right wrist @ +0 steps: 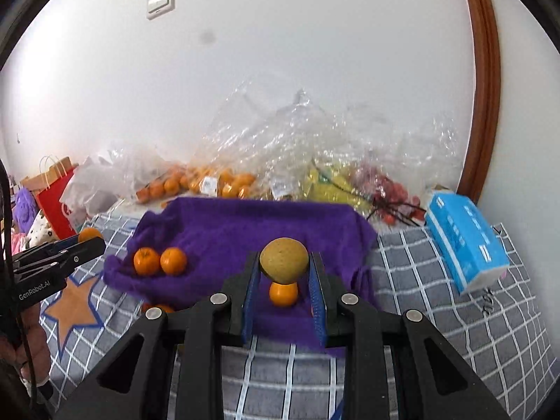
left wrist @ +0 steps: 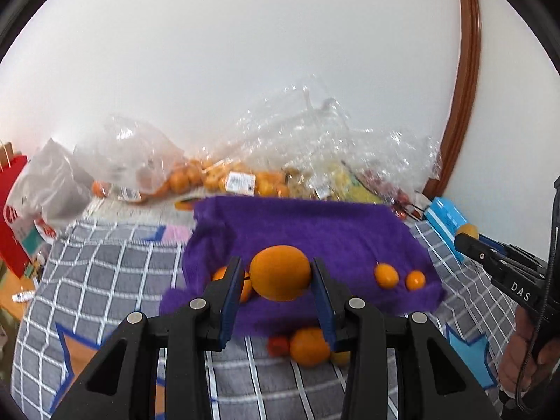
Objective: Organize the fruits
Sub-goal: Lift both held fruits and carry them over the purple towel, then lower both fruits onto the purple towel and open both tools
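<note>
Both narrowly parted: left gripper [left wrist: 278, 273] clamps orange [left wrist: 280, 272]; right gripper [right wrist: 284, 262] clamps yellowish fruit [right wrist: 284, 260].

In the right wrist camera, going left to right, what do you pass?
Left gripper holding an orange → two oranges on the purple cloth → yellowish fruit clamped in the right gripper → blue tissue pack → brown door frame.
</note>
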`<state>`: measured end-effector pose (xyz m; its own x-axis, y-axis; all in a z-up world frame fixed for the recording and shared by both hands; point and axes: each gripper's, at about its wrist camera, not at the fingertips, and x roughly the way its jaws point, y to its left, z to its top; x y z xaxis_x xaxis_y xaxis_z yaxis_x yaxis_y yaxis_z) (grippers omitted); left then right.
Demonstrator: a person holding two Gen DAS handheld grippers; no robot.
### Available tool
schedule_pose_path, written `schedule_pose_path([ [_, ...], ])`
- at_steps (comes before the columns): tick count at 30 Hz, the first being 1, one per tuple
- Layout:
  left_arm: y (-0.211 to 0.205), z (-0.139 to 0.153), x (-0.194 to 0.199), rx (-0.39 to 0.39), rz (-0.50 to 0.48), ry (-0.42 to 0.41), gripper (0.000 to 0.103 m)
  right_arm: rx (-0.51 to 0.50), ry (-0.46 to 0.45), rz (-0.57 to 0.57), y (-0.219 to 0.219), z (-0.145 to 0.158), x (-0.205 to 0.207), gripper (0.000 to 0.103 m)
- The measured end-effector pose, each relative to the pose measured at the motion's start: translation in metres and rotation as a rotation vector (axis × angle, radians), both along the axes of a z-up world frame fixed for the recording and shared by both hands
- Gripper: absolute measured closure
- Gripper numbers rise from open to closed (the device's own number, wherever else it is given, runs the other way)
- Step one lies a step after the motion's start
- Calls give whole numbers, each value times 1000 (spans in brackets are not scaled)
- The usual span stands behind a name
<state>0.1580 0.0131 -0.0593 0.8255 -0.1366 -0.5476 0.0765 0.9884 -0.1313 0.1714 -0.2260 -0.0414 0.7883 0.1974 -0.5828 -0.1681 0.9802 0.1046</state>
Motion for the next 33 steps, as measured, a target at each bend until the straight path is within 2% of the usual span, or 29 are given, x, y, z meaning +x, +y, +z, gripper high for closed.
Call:
schedule_pose_path([
  [10, 1, 6, 44, -47, 34, 1, 66, 22, -13, -11, -5, 1, 38, 76],
  [17, -6, -19, 63, -29, 25, 23, 66, 29, 76, -31, -16, -39, 62, 76],
  [25, 0, -37, 66, -92, -26, 49, 66, 51, 99, -63, -34, -53, 72, 76],
  [33, -5, -46, 70, -106, -49, 71, 66, 31, 160, -42, -22, -78, 84, 76],
])
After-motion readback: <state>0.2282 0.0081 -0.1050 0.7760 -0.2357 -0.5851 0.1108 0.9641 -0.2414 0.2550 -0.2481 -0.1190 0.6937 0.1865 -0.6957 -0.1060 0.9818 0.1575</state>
